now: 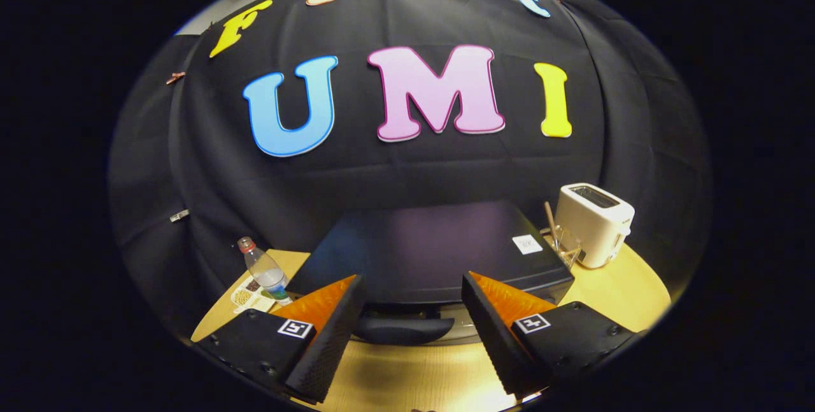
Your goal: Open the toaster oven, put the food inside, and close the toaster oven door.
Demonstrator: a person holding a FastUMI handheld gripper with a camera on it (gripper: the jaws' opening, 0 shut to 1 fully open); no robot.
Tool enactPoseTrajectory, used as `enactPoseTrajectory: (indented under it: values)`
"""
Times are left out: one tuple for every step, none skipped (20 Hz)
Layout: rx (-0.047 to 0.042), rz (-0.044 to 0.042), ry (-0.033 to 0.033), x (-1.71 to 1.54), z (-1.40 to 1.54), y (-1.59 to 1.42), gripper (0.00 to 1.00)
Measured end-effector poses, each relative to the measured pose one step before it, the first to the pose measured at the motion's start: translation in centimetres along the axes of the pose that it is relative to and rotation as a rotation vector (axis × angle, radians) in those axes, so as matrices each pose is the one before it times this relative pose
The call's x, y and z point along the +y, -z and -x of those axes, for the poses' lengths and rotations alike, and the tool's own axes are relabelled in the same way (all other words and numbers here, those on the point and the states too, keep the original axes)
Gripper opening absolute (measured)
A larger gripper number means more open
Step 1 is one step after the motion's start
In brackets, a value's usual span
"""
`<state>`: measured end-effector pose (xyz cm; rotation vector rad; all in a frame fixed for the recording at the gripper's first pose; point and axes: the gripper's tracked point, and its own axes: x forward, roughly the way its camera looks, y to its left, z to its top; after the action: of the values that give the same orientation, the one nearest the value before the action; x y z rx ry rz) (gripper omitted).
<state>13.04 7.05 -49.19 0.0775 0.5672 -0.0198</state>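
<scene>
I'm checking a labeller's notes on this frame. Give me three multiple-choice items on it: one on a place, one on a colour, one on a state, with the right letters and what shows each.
1. Where does the plastic bottle stand?
A. on the table, left of the toaster oven
B. on top of the toaster oven
C. beside the pop-up toaster

2. What colour is the pop-up toaster?
A. red
B. white
C. green

3. How is the claw?
A. shut on the door handle
B. shut on the bottle
C. open, the handle between its fingers, untouched

Answers:
1 A: the plastic bottle stands on the wooden table by the left side of the toaster oven.
2 B: the pop-up toaster, right of the oven, has a white body.
3 C: the claw gapes wide, and the door handle lies in the gap with space on both sides.
</scene>
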Motion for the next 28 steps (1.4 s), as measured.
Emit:
enactPoseTrajectory:
  values:
    - [0.00793, -0.00868, 0.00535, 0.074, -0.312, 0.56, 0.99]
    - [0.00479, -0.009, 0.00134, 0.153, -0.25, 0.334, 0.99]
    - [0.01814, -0.00737, 0.00108, 0.288, -0.233, 0.765, 0.99]
    - [0.0226, -0.00005, 0.00152, 0.066, -0.421, 0.842, 0.99]
    - [0.0236, 0.00646, 0.01115, 0.041, -0.162, 0.745, 0.99]
    - [-0.0266, 0.02268, 0.01706, -0.284, -0.019, -0.223, 0.99]
    - [-0.00514, 0.02302, 0.03158, -0.774, -0.158, -0.024, 0.99]
    - [0.00946, 0.01114, 0.01975, -0.378, -0.076, 0.247, 0.98]
    - [0.00555, -0.00484, 0.00941, -0.076, -0.027, 0.465, 0.98]
    - [0.00113, -0.02005, 0.00229, -0.025, -0.173, 0.296, 0.98]
    - [0.01132, -0.01959, -0.00362, -0.072, 0.23, 0.021, 0.98]
    - [0.01141, -0.021, -0.00591, 0.024, 0.259, 0.206, 0.98]
    - [0.01721, -0.02389, -0.00791, -0.063, 0.377, 0.399, 0.98]
    - [0.01812, -0.01679, -0.00703, -0.056, 0.466, 0.425, 0.98]
    - [0.01981, -0.00586, -0.003, -0.133, 0.684, 0.56, 0.99]
    - [0.01337, 0.00416, 0.00215, -0.195, 0.615, 0.589, 0.99]
    - [0.00556, 0.01331, 0.00589, -0.077, 0.732, 0.518, 1.0]
    - [0.01862, 0.01648, 0.00938, -0.124, 0.72, 0.932, 1.0]
    - [0.01665, 0.01693, 0.00802, -0.183, 0.559, 0.981, 1.0]
    - [0.02301, 0.01894, 0.00356, -0.138, 0.526, 1.07, 1.0]
    - [0.01961, 0.01723, 0.00124, -0.077, 0.517, 0.994, 1.0]
    - [0.02565, 0.0194, 0.00023, -0.134, 0.481, 1.322, 1.0]
    - [0.03725, 0.02994, 0.00384, -0.187, 0.355, 1.69, 1.0]
    - [0.03004, 0.03295, 0.00384, -0.206, 0.208, 1.606, 0.99]
    - [0.01782, 0.01683, -0.01203, 0.36, 0.193, 1.358, 0.99]
    - [0.02211, 0.01297, -0.00112, 0.016, -0.036, 1.301, 0.99]
    - [0.03661, 0.01037, -0.00681, 0.125, -0.02, 1.49, 0.99]
    - [0.03923, 0.0085, -0.00741, 0.154, -0.223, 1.281, 0.99]
